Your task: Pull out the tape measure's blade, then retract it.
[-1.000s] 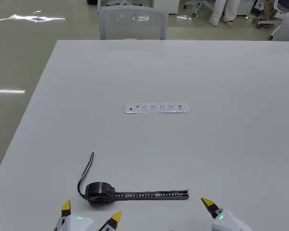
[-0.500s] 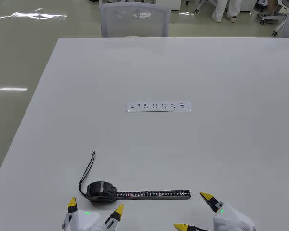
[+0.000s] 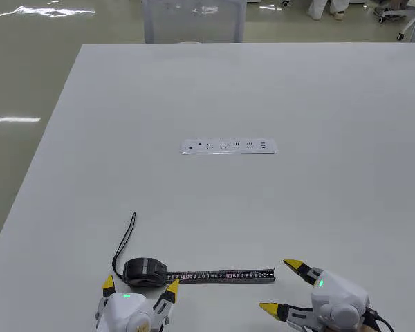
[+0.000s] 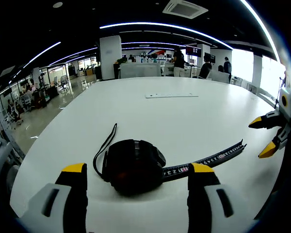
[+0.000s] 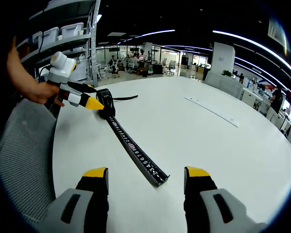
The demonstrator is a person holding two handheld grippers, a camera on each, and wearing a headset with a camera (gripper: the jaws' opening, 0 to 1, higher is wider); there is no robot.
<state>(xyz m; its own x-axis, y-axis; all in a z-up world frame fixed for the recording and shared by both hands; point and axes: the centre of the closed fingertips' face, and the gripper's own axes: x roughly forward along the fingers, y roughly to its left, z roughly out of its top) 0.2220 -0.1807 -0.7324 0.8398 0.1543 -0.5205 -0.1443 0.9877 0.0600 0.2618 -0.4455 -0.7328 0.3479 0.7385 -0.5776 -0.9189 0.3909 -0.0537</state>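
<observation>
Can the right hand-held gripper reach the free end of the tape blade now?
Probably yes: the right hand-held gripper is open, the blade's end lies just ahead of it, and nothing stands between them.

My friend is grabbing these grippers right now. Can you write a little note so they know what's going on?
Left hand-held gripper: open, with the tape measure case lined up between its jaws, not gripped.
Right hand-held gripper: open, close to the blade's free end, holding nothing.
The blade lies pulled out flat on the white table. The strap trails behind the case.
Done: blade is out.
Left: retract it, probably steadying the case while the blade runs back in.
</observation>
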